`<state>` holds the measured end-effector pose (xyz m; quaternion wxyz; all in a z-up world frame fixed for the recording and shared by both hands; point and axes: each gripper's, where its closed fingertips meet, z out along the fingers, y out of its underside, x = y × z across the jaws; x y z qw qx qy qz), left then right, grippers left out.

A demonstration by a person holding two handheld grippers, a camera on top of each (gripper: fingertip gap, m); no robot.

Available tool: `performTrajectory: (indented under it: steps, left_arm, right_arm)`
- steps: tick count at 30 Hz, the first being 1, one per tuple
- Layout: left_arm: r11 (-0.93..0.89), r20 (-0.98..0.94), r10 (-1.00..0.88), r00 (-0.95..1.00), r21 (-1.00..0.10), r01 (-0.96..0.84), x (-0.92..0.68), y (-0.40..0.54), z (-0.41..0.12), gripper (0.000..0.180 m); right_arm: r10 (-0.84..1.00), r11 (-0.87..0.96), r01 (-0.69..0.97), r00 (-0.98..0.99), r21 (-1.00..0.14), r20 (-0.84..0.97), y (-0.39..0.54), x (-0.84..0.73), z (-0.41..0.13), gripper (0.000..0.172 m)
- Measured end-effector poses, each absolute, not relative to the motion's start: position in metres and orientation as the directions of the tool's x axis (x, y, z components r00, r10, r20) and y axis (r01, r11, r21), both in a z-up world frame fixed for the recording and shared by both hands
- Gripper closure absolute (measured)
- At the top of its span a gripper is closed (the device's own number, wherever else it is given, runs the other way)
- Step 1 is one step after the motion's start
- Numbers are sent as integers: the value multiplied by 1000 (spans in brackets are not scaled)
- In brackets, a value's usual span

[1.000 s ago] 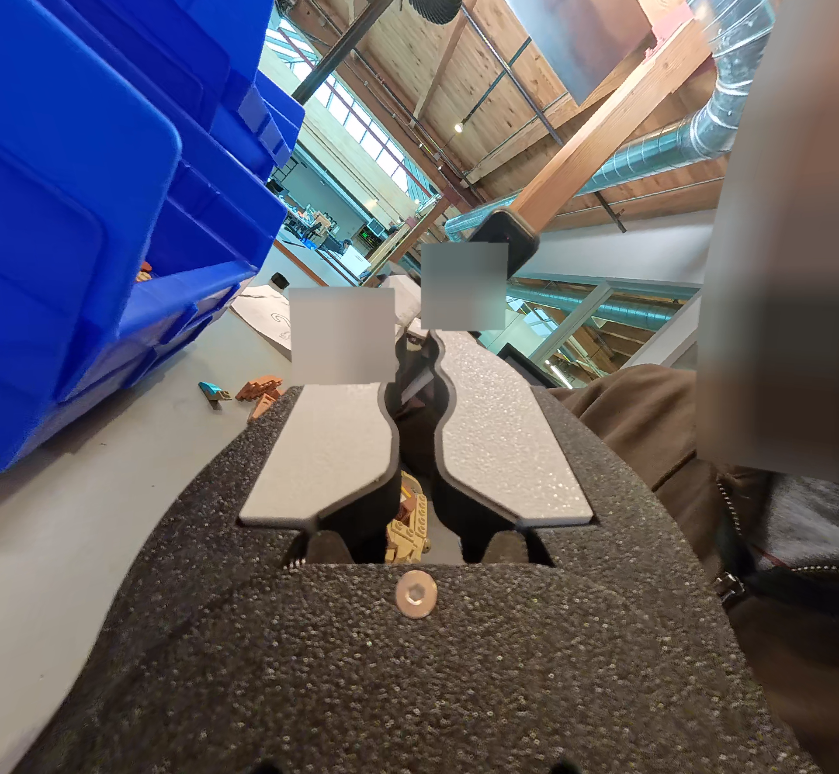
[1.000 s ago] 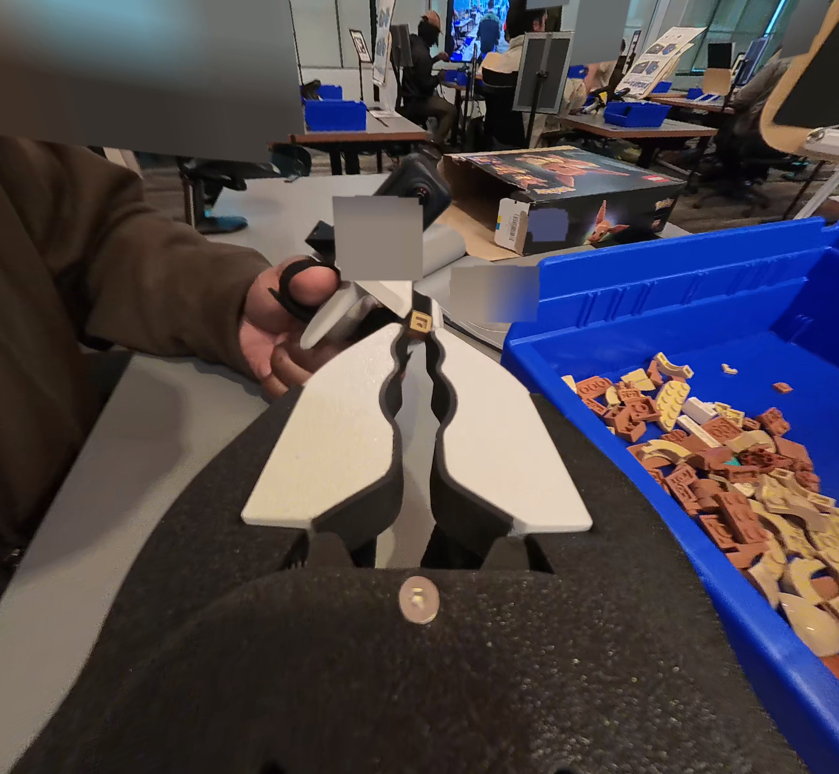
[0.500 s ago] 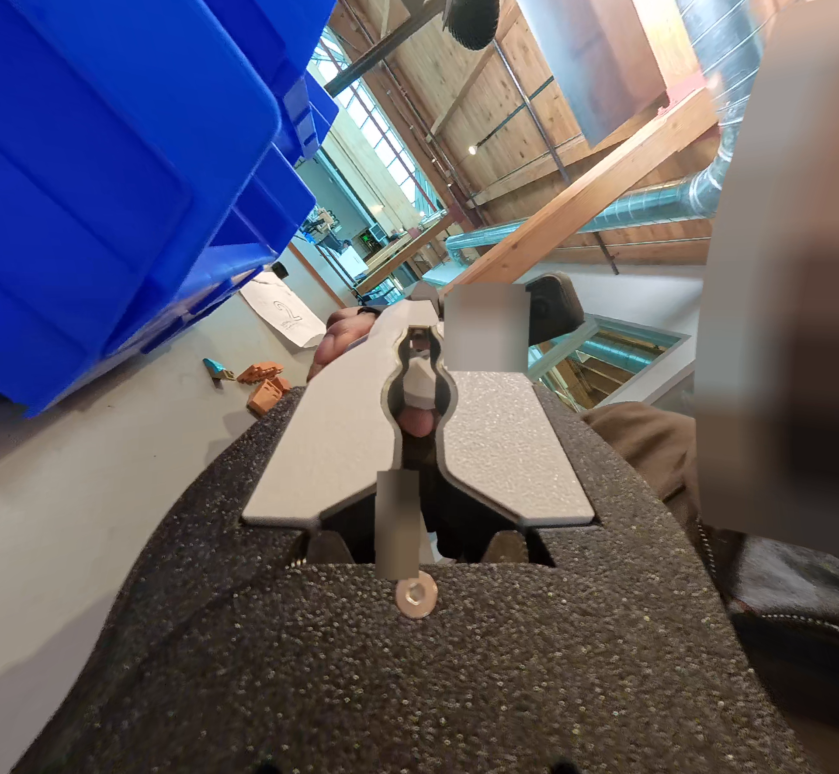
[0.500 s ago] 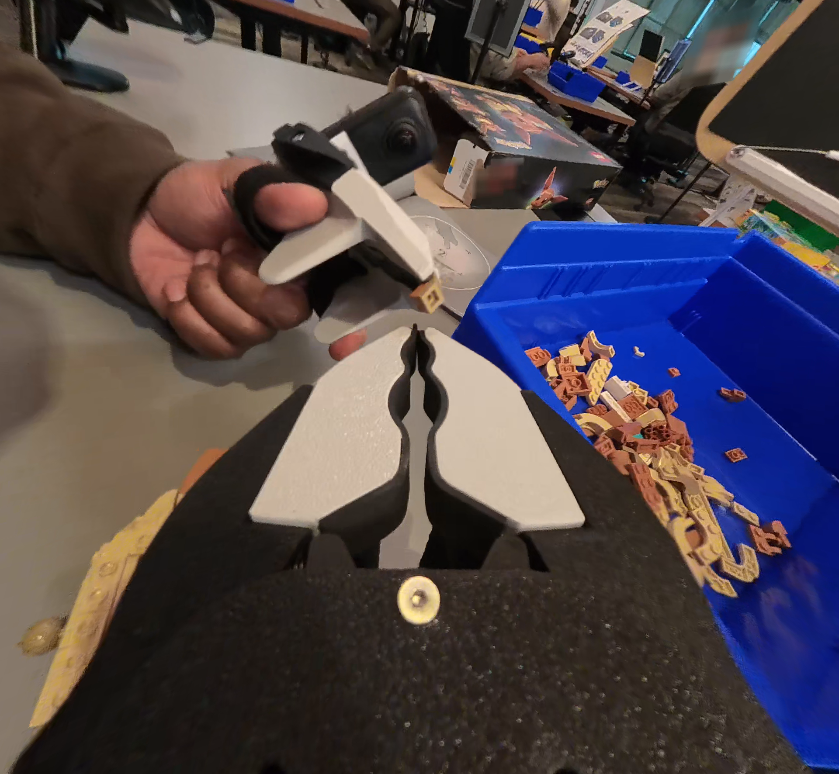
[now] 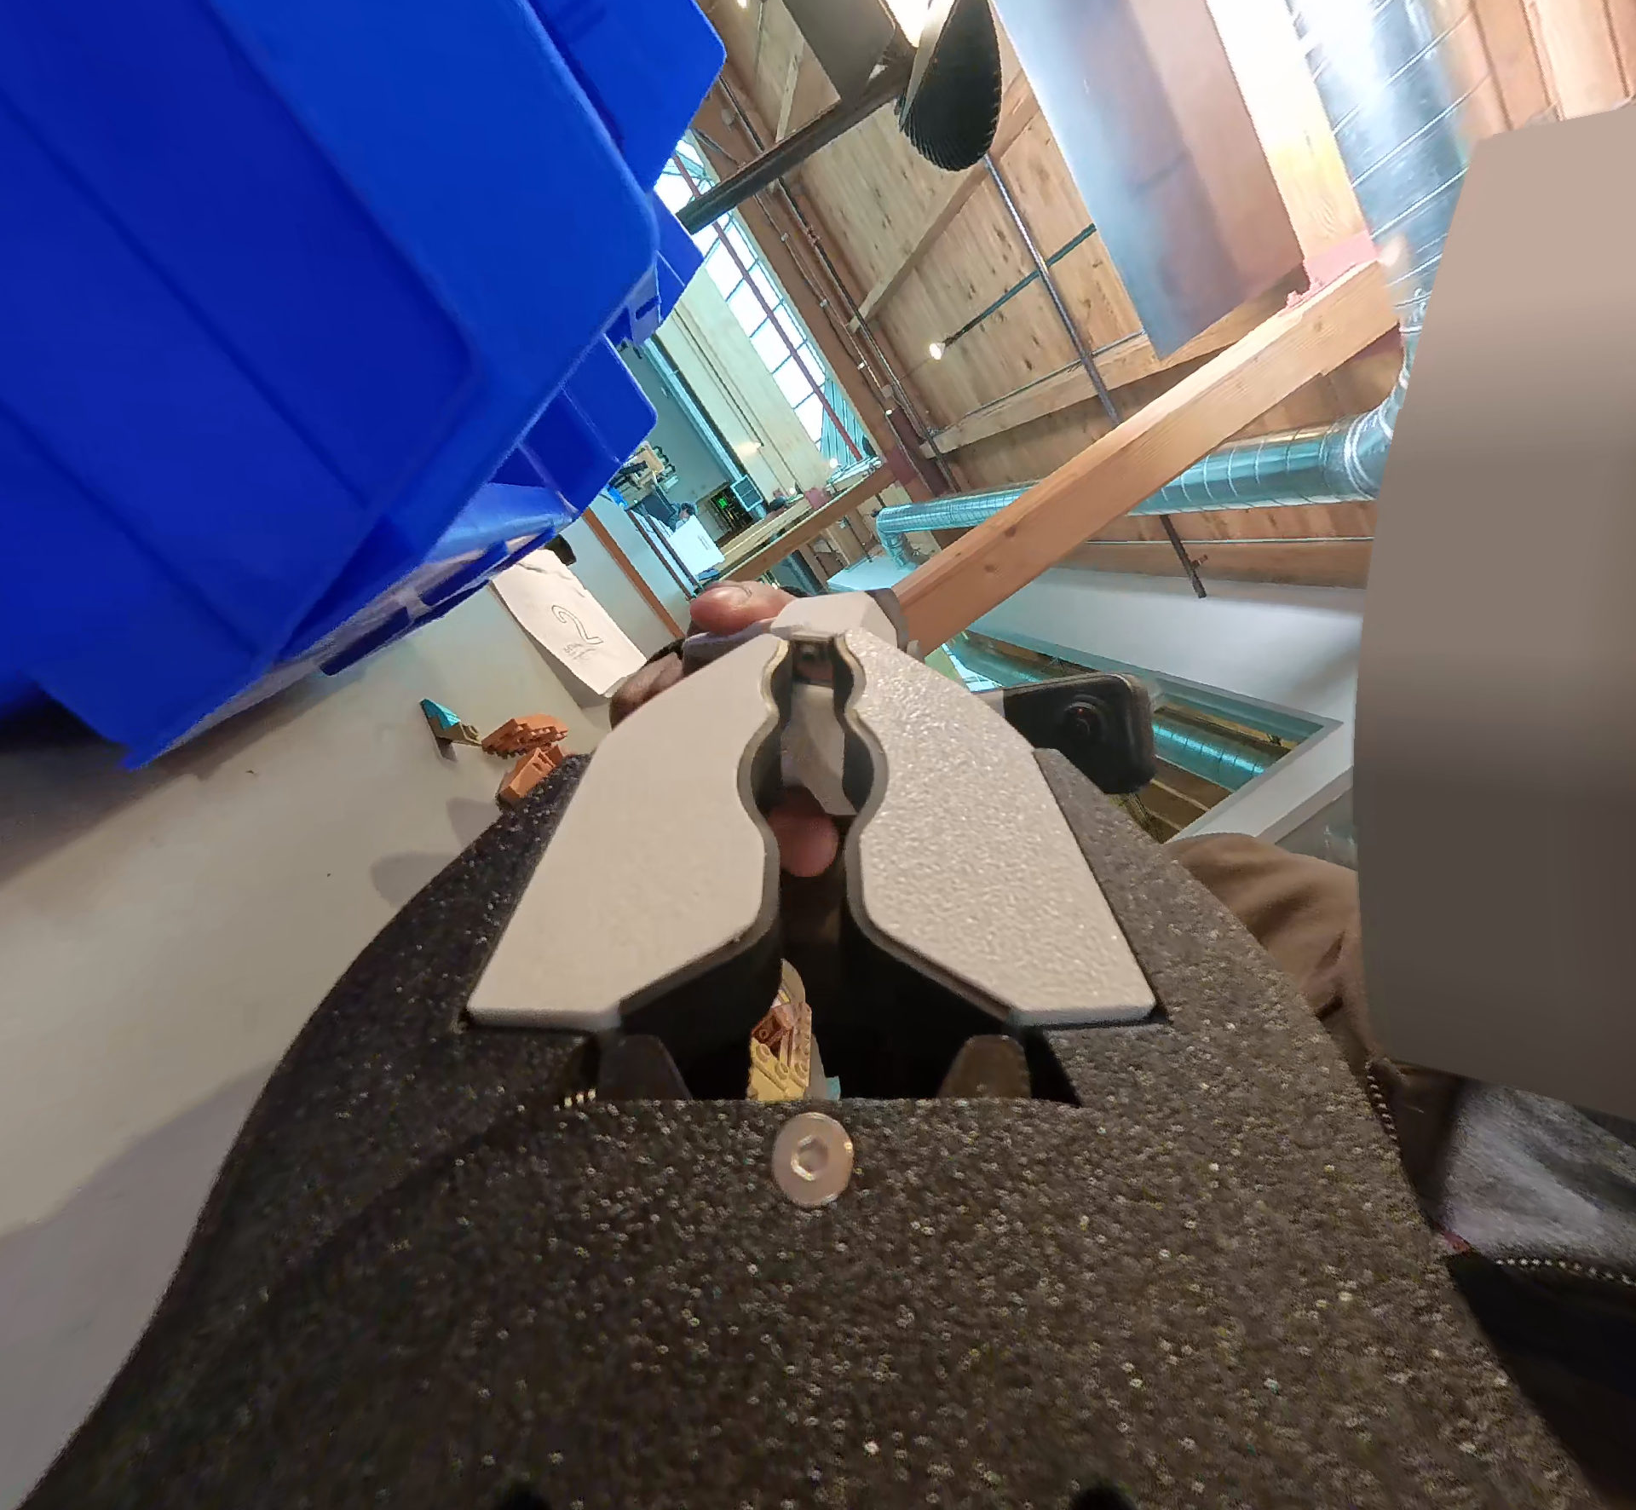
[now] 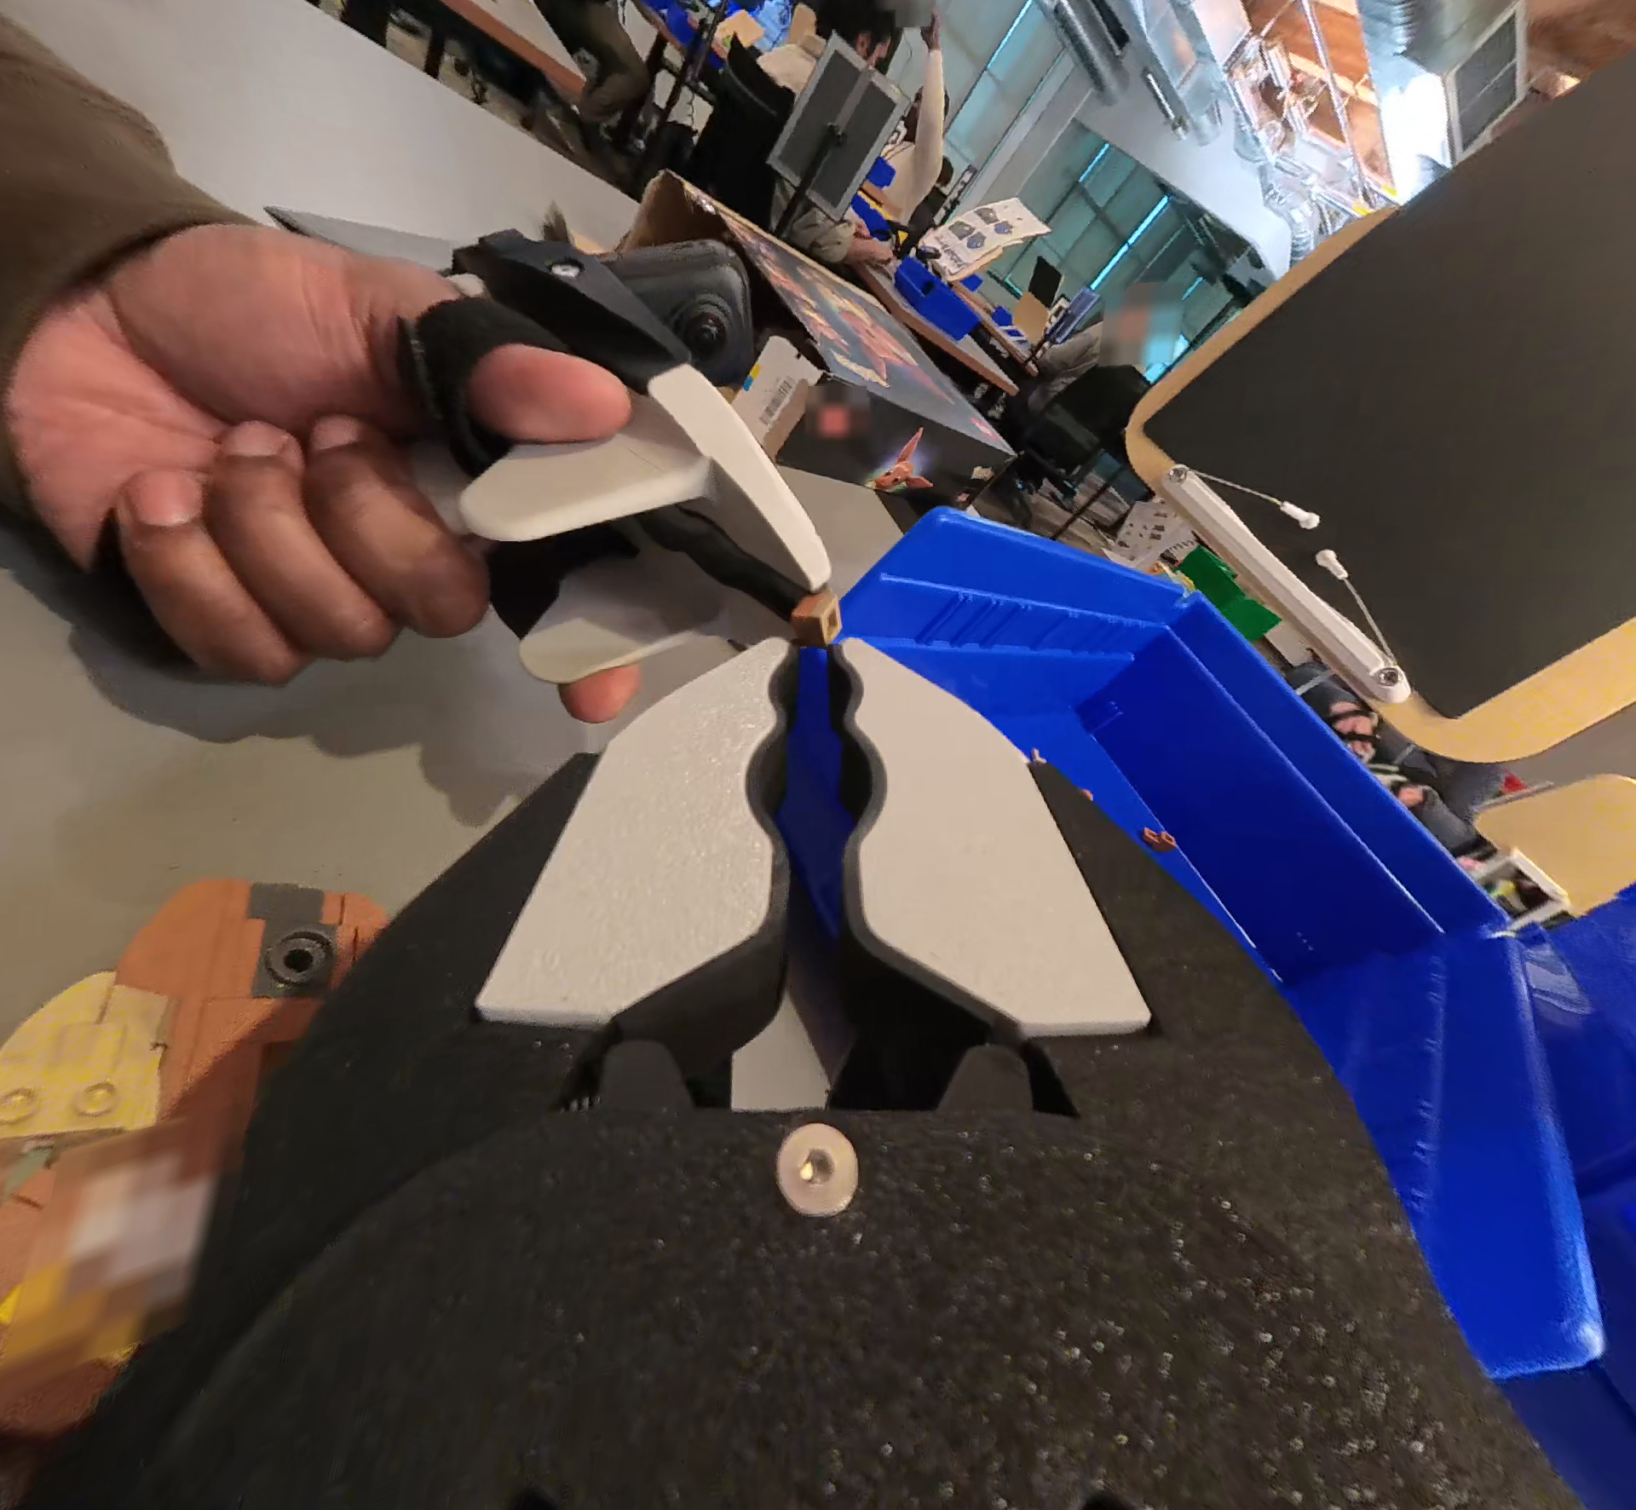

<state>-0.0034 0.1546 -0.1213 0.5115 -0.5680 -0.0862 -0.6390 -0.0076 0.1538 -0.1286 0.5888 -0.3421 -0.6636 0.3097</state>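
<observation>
My left gripper (image 5: pixel 810 646) is shut on a small tan-brown cube brick (image 6: pixel 819 622), which shows only as a dark bit between the tips in the left wrist view. The right wrist view shows this gripper (image 6: pixel 810 595) in a person's hand (image 6: pixel 266 476), brick at its tip. My right gripper (image 6: pixel 814 653) has its fingers a narrow way apart, with blue showing through the gap. Its tips sit just under the brick, and the left tip is at the brick's lower edge. The pads do not press on the brick. The right gripper's white fingertip (image 5: pixel 832 618) shows just beyond my left tips.
A blue bin (image 6: pixel 1195 715) stands on the grey table (image 6: pixel 177 759) right of the grippers; it also shows in the left wrist view (image 5: pixel 310 228). A brown and tan brick model (image 6: pixel 221 963) lies at the lower left. Loose bricks (image 5: pixel 522 737) lie by the bin. A printed box (image 6: pixel 868 334) lies farther back. The tips of both grippers are at nearly the same place.
My right fingers, shut on air half a second ago, have parted slightly. The left gripper has kept its brick and come right up to my right tips. Both views have tilted.
</observation>
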Motion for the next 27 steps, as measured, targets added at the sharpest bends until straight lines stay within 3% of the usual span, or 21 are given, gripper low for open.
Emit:
performTrajectory:
  steps: [14,27]
  left_arm:
    - [-513,834,-532,145,-454,728,7,152,-127,173]
    - [-683,843,-534,67,-477,554,28,138,-133,163]
  right_arm:
    - [797,596,37,-148,-802,585,147,-2,-129,161]
    - [775,491,-50,-431,-869,463,130,27,-128,162]
